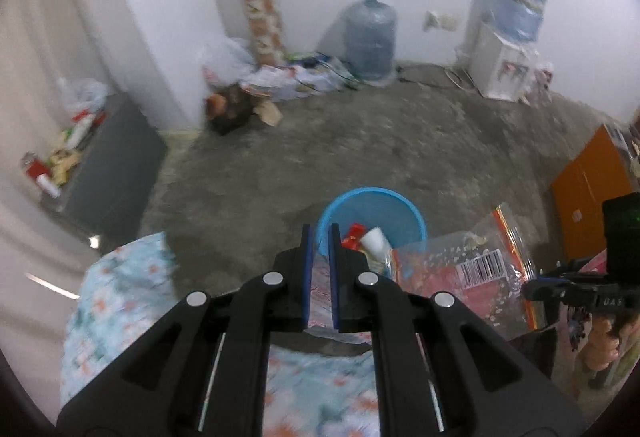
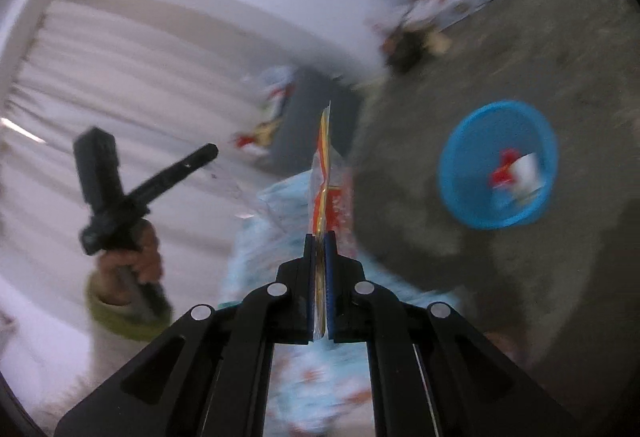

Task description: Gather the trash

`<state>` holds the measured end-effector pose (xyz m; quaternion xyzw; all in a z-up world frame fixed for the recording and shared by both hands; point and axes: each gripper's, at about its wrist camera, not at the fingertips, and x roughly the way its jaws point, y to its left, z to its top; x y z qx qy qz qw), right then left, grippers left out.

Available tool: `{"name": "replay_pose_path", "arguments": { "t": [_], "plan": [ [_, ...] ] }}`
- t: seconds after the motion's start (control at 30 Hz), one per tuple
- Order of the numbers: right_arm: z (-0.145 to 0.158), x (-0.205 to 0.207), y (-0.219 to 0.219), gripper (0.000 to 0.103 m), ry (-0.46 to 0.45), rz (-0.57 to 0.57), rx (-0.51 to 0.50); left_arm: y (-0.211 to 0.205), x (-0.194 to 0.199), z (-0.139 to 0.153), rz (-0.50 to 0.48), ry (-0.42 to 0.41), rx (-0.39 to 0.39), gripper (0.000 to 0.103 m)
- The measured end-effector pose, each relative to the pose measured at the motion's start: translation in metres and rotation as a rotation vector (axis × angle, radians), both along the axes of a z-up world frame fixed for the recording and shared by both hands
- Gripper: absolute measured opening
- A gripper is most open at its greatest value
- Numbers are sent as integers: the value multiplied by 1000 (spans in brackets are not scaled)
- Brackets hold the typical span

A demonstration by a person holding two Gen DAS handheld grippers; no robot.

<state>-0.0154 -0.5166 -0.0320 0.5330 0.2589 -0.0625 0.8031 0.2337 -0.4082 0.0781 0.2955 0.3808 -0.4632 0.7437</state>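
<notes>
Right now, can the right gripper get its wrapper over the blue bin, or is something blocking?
Probably yes. The right gripper is shut on the wrapper, and only bare floor lies between it and the blue bin, which is open-topped with some trash already inside.

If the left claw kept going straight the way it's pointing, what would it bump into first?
Probably the blue bin on the floor: it sits straight ahead, just beyond the left claw tips. Depth is hard to judge in this blurry view, so it could land on its rim.

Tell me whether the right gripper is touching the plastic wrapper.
Touching. The right wrist view shows the right gripper shut on the plastic wrapper, edge-on between its pads.
</notes>
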Motion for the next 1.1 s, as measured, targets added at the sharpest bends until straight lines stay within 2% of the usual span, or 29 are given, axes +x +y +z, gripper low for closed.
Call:
{"name": "replay_pose_path", "arguments": {
  "t": [0.1, 0.23, 0.53, 0.6, 0.67, 0.7, 0.77, 0.9, 1.1],
  "plan": [
    [-17, 3, -14, 5, 79, -46, -26, -42, -3, -39, -32, 1, 52, 6],
    [-48, 19, -32, 5, 170, -87, -42, -88, 11, -100, -9, 67, 120, 6],
    [-132, 79, -77, 5, 331, -160, -62, -149, 42, -213, 47, 151, 223, 10],
    [-153, 90, -86, 8, 356, -160, -51, -157, 48, -232, 63, 171, 246, 22],
    [-176, 100, -93, 16, 431, -158, -31, -163, 56, -252, 93, 201, 260, 43],
    [-188, 101, -95, 19, 482, -170, -19, -164, 59, -259, 113, 206, 260, 45],
    [-196, 102, -97, 22, 504, -182, -8, -165, 59, -265, 121, 202, 270, 46],
    [-188, 91, -89, 39, 490, -203, -29, -158, 58, -252, 109, 190, 224, 50],
    [-168, 85, -78, 40, 449, -187, -76, -145, 59, -215, 131, 166, 136, 53]
  ]
}}
